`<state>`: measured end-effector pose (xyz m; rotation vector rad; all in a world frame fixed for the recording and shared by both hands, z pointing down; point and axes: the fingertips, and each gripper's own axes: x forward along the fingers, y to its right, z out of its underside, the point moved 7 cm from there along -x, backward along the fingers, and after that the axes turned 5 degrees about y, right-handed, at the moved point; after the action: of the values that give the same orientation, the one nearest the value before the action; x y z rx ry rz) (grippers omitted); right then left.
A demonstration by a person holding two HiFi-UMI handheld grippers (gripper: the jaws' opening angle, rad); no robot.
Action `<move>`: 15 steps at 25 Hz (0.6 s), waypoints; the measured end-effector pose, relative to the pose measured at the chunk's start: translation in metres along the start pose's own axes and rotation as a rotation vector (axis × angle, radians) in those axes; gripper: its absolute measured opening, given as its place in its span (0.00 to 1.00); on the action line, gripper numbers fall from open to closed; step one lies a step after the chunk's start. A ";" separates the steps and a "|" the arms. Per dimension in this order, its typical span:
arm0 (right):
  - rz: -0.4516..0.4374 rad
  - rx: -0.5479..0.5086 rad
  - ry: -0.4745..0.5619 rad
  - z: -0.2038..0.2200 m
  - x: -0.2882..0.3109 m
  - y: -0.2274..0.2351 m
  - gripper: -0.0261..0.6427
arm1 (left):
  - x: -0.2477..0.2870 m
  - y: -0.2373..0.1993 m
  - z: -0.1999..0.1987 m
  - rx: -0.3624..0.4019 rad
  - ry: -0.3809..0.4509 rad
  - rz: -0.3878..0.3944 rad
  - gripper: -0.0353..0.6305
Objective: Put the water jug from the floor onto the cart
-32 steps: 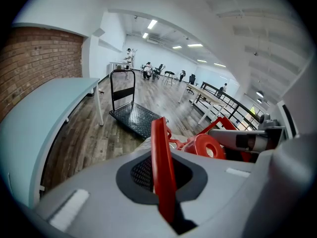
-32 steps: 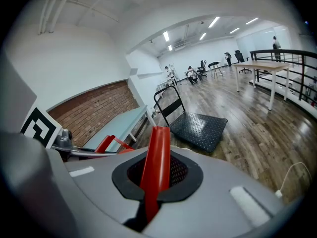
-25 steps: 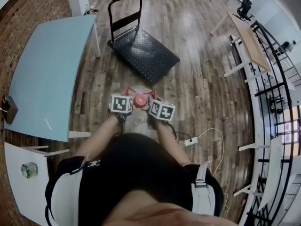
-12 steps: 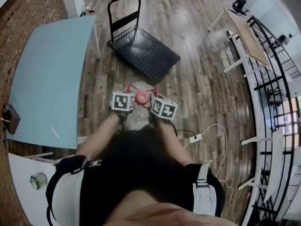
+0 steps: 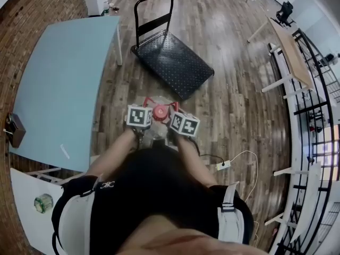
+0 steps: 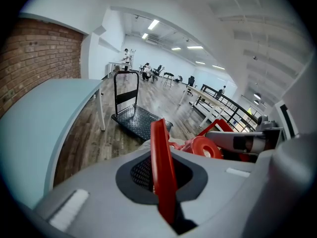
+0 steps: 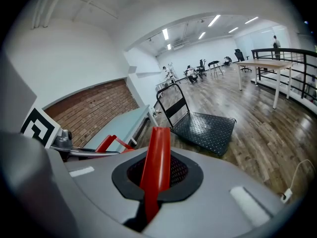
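Note:
The water jug (image 5: pixel 157 101) hangs off the floor in front of me, a clear bottle with a red cap (image 5: pixel 160 111) and red carrying straps. My left gripper (image 5: pixel 146 106) is shut on one red strap (image 6: pixel 161 167), and the cap (image 6: pixel 205 147) shows just to its right. My right gripper (image 5: pixel 172 109) is shut on the other red strap (image 7: pixel 156 167). Ahead stands the black cart (image 5: pixel 172 62), its deck bare and its push handle (image 5: pixel 154 7) at the far end. The cart (image 6: pixel 136 123) shows beyond the left jaws and the cart (image 7: pixel 205 128) beyond the right ones.
A light blue table (image 5: pixel 58 78) runs along the left beside a brick wall. A power strip (image 5: pixel 223 165) with its cable lies on the wooden floor at right. Wooden-topped tables (image 5: pixel 289 47) and a black railing (image 5: pixel 319 89) line the right side.
Both grippers have carried the jug forward over the floor toward the cart, which now sits a little closer. Both grips stay the same.

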<state>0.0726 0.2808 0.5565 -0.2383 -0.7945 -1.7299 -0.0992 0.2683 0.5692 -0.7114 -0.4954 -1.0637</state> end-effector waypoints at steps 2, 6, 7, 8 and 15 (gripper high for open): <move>-0.013 -0.003 -0.009 -0.009 0.014 0.000 0.06 | 0.008 -0.007 -0.010 -0.008 -0.003 -0.012 0.07; -0.024 0.000 -0.018 -0.029 0.041 0.005 0.06 | 0.025 -0.015 -0.034 -0.008 0.001 -0.027 0.07; -0.027 0.001 -0.018 -0.036 0.047 0.006 0.06 | 0.030 -0.016 -0.042 -0.006 0.001 -0.030 0.07; -0.031 0.000 -0.019 -0.042 0.054 0.008 0.06 | 0.035 -0.018 -0.049 -0.005 0.001 -0.034 0.07; -0.061 -0.024 -0.023 -0.093 0.099 0.023 0.06 | 0.076 -0.027 -0.103 -0.021 0.006 -0.051 0.07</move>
<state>0.0837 0.1436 0.5492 -0.2530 -0.8058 -1.7977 -0.0890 0.1388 0.5582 -0.7167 -0.5003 -1.1202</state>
